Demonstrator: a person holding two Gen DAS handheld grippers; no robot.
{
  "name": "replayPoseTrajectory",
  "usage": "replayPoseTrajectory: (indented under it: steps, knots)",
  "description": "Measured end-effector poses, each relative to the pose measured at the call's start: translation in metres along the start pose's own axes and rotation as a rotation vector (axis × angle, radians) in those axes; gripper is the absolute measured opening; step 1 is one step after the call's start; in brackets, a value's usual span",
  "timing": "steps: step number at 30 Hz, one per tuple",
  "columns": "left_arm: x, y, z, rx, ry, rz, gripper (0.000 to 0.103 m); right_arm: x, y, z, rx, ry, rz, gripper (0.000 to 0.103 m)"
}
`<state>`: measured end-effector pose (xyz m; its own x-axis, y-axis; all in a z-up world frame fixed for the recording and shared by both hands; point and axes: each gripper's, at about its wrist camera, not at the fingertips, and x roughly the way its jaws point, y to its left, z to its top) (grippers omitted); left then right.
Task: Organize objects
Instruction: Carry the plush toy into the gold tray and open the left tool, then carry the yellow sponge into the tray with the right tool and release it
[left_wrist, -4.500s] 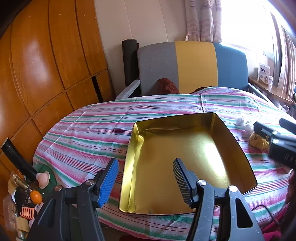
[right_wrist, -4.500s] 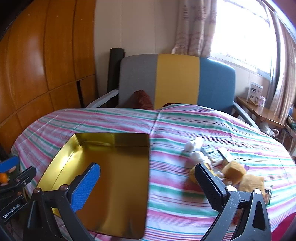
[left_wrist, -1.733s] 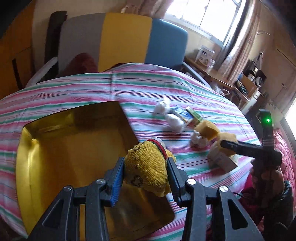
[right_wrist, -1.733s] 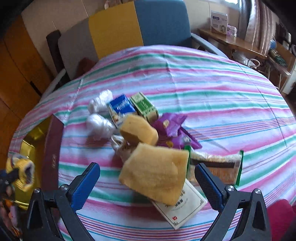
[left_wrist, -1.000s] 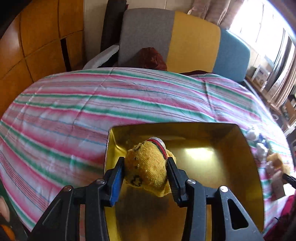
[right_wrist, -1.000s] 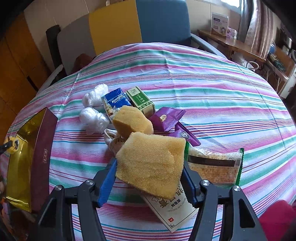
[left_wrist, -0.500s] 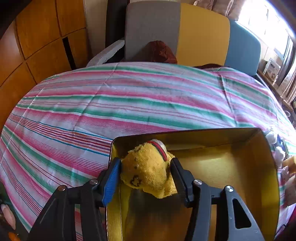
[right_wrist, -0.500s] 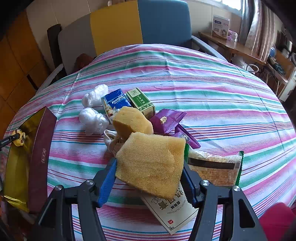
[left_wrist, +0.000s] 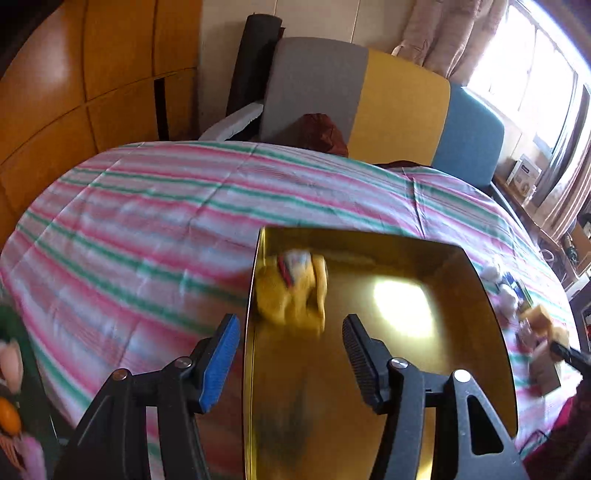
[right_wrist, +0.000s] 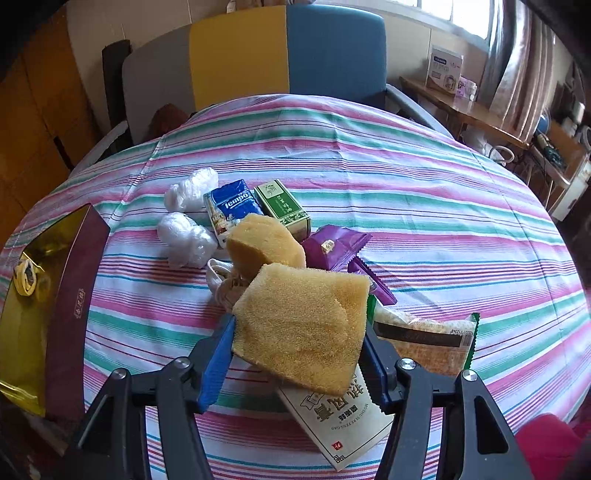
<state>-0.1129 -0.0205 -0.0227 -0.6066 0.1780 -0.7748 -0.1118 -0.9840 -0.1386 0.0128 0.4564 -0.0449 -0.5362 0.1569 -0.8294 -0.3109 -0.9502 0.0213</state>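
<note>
A gold tin box (left_wrist: 461, 332) lies on the striped tablecloth; it also shows at the left of the right wrist view (right_wrist: 70, 280). A yellow sock (left_wrist: 291, 291) lies in its far left corner, blurred. My left gripper (left_wrist: 290, 350) is open and empty just behind the sock. My right gripper (right_wrist: 297, 354) is shut on a large yellow sponge (right_wrist: 303, 325), held over the pile of items. A second yellow sponge (right_wrist: 264, 242) lies just beyond it.
The pile holds two white plastic wads (right_wrist: 184, 236), a blue tissue pack (right_wrist: 231, 208), a green box (right_wrist: 282, 206), purple packets (right_wrist: 332, 245), a snack bag (right_wrist: 424, 343) and a white card (right_wrist: 340, 421). A sofa (right_wrist: 258, 51) stands behind the table.
My left gripper opened and let go of the yellow sock, which now lies in the tin, then drew back. My right gripper stays shut on the sponge, lifted slightly.
</note>
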Motion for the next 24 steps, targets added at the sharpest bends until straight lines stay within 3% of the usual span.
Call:
replayPoseTrajectory:
  steps: [5, 11, 19, 24]
  knots:
    - [-0.015, 0.001, -0.039, 0.001, 0.011, -0.017, 0.054, -0.006, -0.002, 0.002, 0.000, -0.039, -0.049, 0.062]
    - [-0.027, 0.007, -0.060, -0.010, 0.000, -0.017, 0.053, -0.022, -0.006, 0.004, 0.033, -0.117, -0.074, 0.062]
    - [-0.049, 0.002, -0.062, 0.009, -0.069, 0.048, 0.053, -0.009, -0.002, -0.001, 0.014, -0.062, -0.117, 0.062]
    - [-0.052, -0.002, -0.062, 0.011, -0.069, 0.043, 0.053, -0.005, -0.002, -0.002, 0.009, -0.048, -0.128, 0.062]
